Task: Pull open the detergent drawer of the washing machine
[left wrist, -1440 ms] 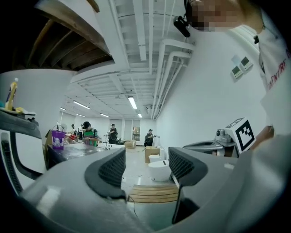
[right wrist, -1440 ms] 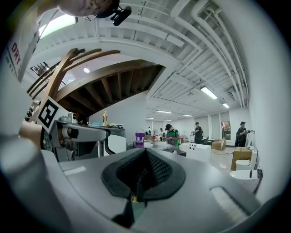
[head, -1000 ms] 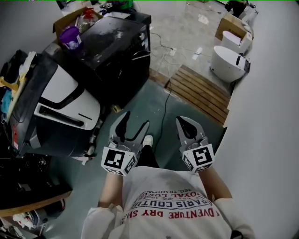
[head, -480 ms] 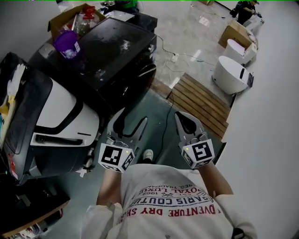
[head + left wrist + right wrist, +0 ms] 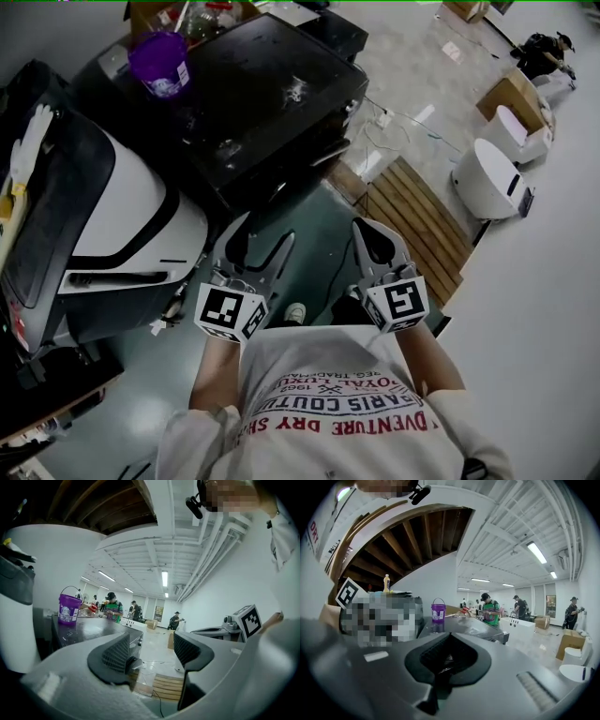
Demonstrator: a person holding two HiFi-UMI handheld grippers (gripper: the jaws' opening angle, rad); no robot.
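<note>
A black washing machine stands at the top middle of the head view, its front turned toward the floor on the right. I cannot pick out its detergent drawer. My left gripper hangs in the air just short of the machine's near corner, open with nothing between its pads. My right gripper is level with it on the right, over the green floor, its jaws together and empty. In the right gripper view the machine's top lies ahead beyond that gripper.
A purple bucket stands on the black machine's top. A white and black machine stands at the left. A wooden pallet, a white round appliance and a cardboard box sit at the right. People stand far back.
The black machine and the purple bucket have come nearer and larger in the head view. Both grippers moved toward the machine, keeping the same pose and jaw spacing.
</note>
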